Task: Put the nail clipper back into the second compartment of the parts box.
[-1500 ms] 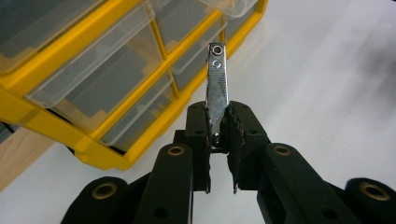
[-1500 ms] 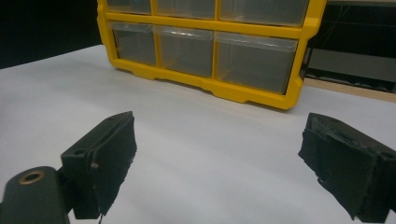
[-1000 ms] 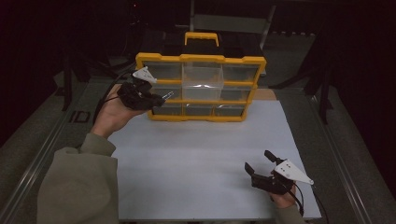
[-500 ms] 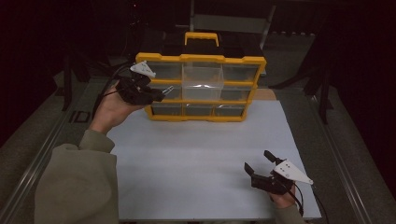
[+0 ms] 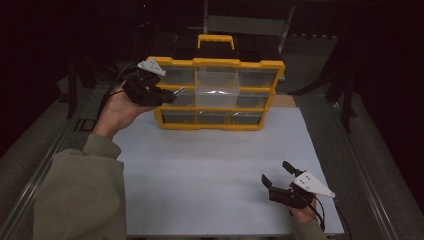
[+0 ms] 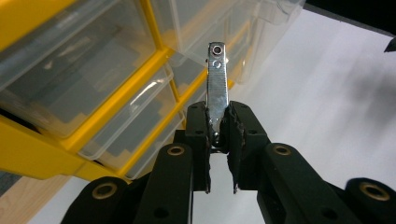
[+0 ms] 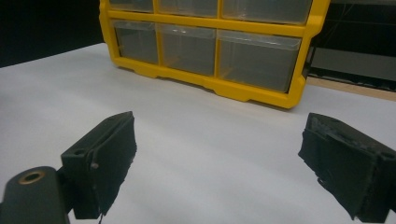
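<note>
A yellow organizer [image 5: 216, 64] with clear drawers stands upright at the back of the white table sheet [image 5: 215, 165]; its top middle drawer [image 5: 216, 82] sticks out toward me. My left gripper [image 5: 170, 96] is raised in front of the organizer's left column, shut on a flat shiny metal strip [image 6: 217, 86] with small holes near its tip. That metal strip [image 5: 179, 91] points toward the drawers. In the left gripper view the drawers [image 6: 70, 70] are close behind the strip. My right gripper [image 5: 277, 174] rests low at the front right of the sheet, open, with nothing between its pads [image 7: 109, 154].
The organizer [image 7: 210, 42] fills the far side in the right gripper view, with bare white sheet [image 7: 210, 140] in front of it. Dark metal rails [image 5: 367, 165] run along both table sides. A bit of wooden board [image 5: 282, 101] shows behind the sheet at right.
My left hand has lifted and moved slightly toward the organizer's upper left with the strip held. The right gripper has stayed where it was.
</note>
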